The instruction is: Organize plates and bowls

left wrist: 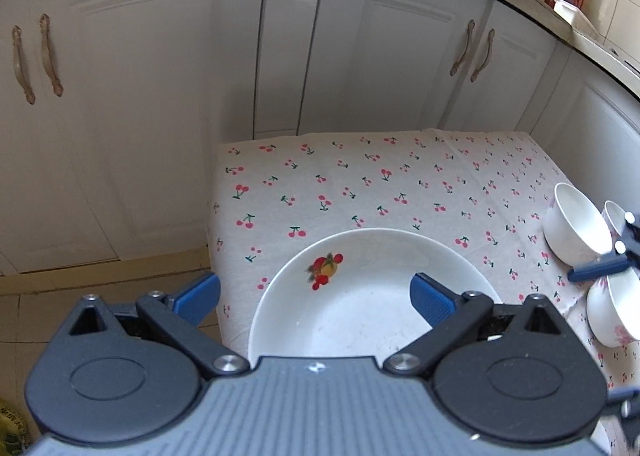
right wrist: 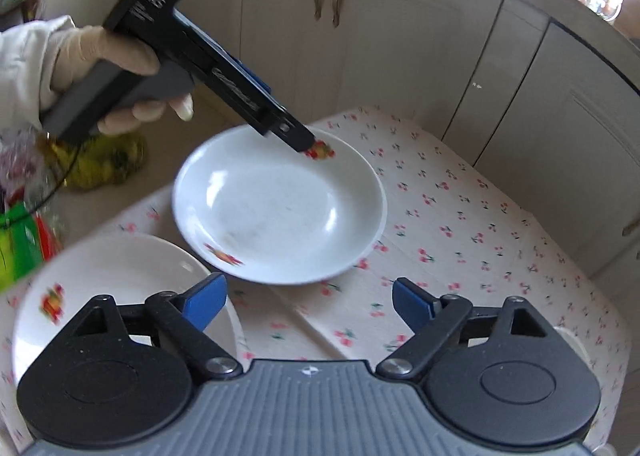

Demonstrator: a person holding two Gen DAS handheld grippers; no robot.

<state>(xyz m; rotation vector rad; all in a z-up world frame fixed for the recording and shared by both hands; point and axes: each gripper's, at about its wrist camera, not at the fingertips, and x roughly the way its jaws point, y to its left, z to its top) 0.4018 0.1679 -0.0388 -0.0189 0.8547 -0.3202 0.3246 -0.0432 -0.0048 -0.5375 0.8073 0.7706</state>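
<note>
Only the right wrist view shows a second plate (right wrist: 120,288); both grippers (left wrist: 316,296) (right wrist: 310,298) gape apart.

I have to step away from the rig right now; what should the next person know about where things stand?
Left gripper: open, empty, above the fruit-print plate on the cherry-print tablecloth.
Right gripper: open, empty, over the cloth.
The right wrist view shows a second plate beside the first, partly under its rim.
Three white bowls sit separately at the cloth's right side.
Done: no stack visible.
Left: stack the plates, nest the bowls.
</note>
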